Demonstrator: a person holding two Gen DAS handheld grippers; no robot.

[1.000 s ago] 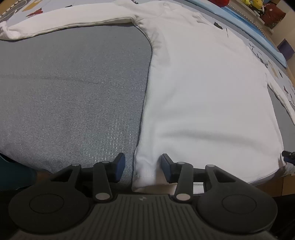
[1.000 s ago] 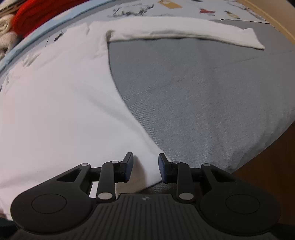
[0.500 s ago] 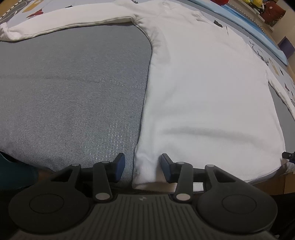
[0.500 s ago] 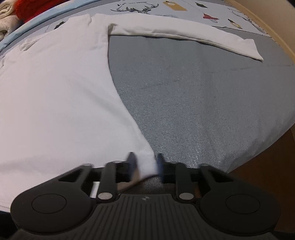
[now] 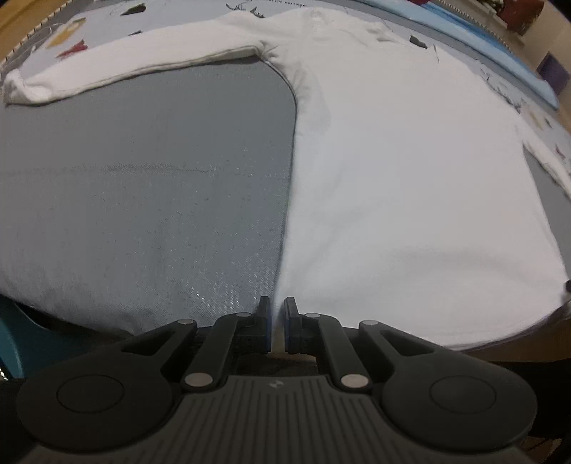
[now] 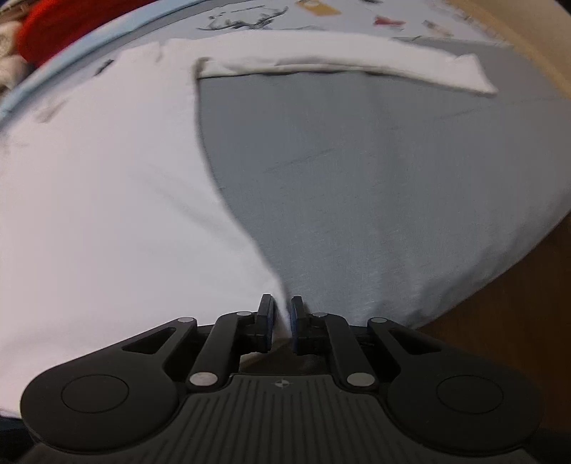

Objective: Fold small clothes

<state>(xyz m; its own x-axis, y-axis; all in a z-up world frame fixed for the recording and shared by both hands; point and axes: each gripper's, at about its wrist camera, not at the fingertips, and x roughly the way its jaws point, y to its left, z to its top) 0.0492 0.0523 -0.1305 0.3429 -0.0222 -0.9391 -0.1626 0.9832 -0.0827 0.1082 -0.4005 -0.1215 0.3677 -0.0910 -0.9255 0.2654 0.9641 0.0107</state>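
A white long-sleeved shirt (image 5: 399, 171) lies flat on a grey cushion, sleeves stretched out to both sides. My left gripper (image 5: 276, 308) is shut on the shirt's bottom left hem corner. My right gripper (image 6: 282, 308) is shut on the bottom right hem corner of the same shirt (image 6: 107, 200). The left sleeve (image 5: 117, 71) runs out to the far left. The right sleeve (image 6: 357, 64) runs out to the far right. The pinched cloth between the pads is mostly hidden.
The grey cushion (image 5: 142, 200) lies on a light patterned mat (image 6: 321, 14). Its near edge drops to a brown wooden floor (image 6: 517, 303). A red item (image 6: 71, 21) and a blue mat edge (image 5: 481, 35) lie beyond the shirt.
Both grippers have closed from open onto the shirt's bottom hem corners. The cloth at each corner is pulled up a little into the pads.
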